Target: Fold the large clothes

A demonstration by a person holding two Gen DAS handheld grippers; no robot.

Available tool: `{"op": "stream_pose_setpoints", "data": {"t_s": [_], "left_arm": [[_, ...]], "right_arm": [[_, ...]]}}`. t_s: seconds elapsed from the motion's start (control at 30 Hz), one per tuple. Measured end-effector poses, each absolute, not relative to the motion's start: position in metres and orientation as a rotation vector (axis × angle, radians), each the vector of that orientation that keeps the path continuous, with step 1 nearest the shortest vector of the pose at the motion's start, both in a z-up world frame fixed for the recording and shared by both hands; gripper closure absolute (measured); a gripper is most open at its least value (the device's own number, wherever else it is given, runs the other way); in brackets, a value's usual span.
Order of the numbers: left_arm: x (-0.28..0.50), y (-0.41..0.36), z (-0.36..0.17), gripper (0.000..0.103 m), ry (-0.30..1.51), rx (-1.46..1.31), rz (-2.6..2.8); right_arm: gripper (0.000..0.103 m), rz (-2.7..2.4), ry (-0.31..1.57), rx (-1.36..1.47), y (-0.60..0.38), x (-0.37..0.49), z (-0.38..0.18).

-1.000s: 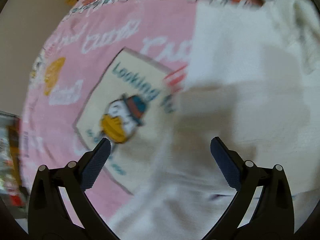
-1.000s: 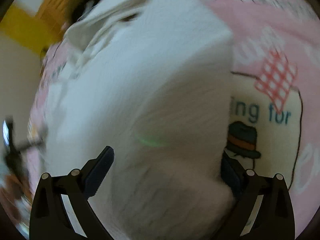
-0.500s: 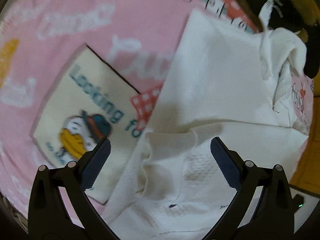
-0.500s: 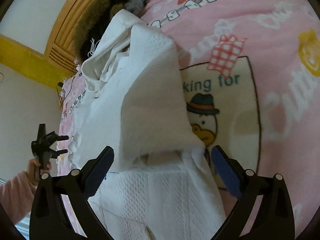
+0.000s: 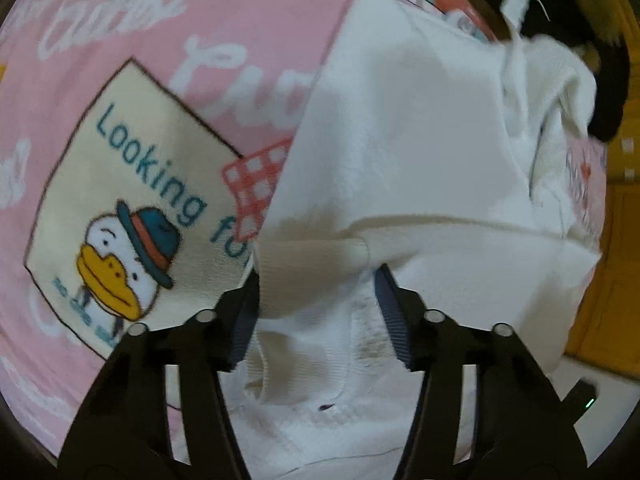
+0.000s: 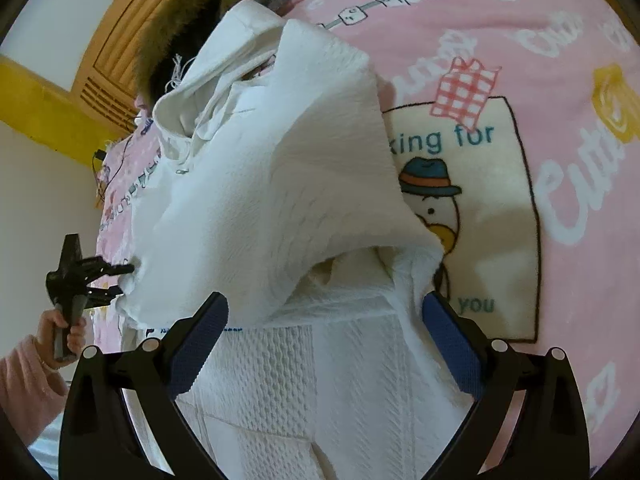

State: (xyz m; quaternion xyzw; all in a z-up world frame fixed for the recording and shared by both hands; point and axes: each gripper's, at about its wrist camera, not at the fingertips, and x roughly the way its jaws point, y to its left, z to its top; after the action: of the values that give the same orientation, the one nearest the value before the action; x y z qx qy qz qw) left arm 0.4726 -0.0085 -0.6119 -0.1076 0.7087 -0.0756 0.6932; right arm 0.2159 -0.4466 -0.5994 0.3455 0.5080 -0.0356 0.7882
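A white hoodie (image 5: 420, 152) lies on a bed covered by a pink blanket (image 5: 240, 20) printed with words and a cream panel showing a duck in a blue hat (image 5: 128, 256). In the right wrist view the hoodie (image 6: 260, 184) runs from the near edge of the bed toward the far end, where its hood (image 6: 208, 80) is bunched beside a dark fur-trimmed garment (image 6: 180, 20). A broad fold of the hoodie is raised and draped over the rest of it, part of it lying over the left edge of the cream panel (image 6: 480, 220).

The left gripper (image 5: 316, 312) points steeply down at the hoodie. Its jaws have just been closing and now stand about half shut, with a ribbed cuff (image 5: 312, 268) of the hoodie bunched between the pads; cloth fills the gap and both pads look to be pressing on it. In the right wrist view the left gripper (image 6: 120, 280) is at the left edge of the hoodie, gripping the cloth there, held by a hand (image 6: 60, 332) in a pink sleeve (image 6: 24, 384).

The right gripper (image 6: 324, 352) stands wide above the textured body of the hoodie, its blue pads clear of the cloth on both sides and holding nothing.

A wooden headboard (image 6: 120, 40) and a pale wall (image 6: 48, 168) lie beyond the far end of the bed.
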Motion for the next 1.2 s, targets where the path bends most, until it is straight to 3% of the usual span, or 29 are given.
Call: {"op": "stream_pose_setpoints", "data": {"t_s": [0.17,0.63,0.93,1.03,1.1,1.13,1.2], "left_arm": [[0.464,-0.002,-0.591,0.082,1.526,-0.208,-0.182],[0.454,0.027,-0.513,0.087,1.270,-0.128,-0.162],[0.452,0.039,-0.578,0.087,1.386,-0.038,-0.121],[0.450,0.037,-0.589,0.079,1.386,0.007,-0.108],[0.448,0.037,-0.588,0.066,1.387,0.021,-0.110],[0.447,0.038,-0.584,0.052,1.382,0.037,-0.112],[0.445,0.040,-0.575,0.049,1.363,0.059,-0.123]], "right_arm": [[0.008,-0.092,1.101,0.754,-0.447,0.222,-0.602],[0.008,-0.090,1.085,0.785,-0.441,0.224,-0.590],[0.007,-0.119,1.117,0.704,-0.427,0.251,-0.583],[0.007,-0.140,1.110,0.694,-0.427,0.261,-0.578],[0.007,-0.140,1.102,0.682,-0.427,0.267,-0.575],[0.007,-0.141,1.099,0.661,-0.426,0.272,-0.572],[0.007,-0.145,1.102,0.636,-0.426,0.280,-0.567]]}}
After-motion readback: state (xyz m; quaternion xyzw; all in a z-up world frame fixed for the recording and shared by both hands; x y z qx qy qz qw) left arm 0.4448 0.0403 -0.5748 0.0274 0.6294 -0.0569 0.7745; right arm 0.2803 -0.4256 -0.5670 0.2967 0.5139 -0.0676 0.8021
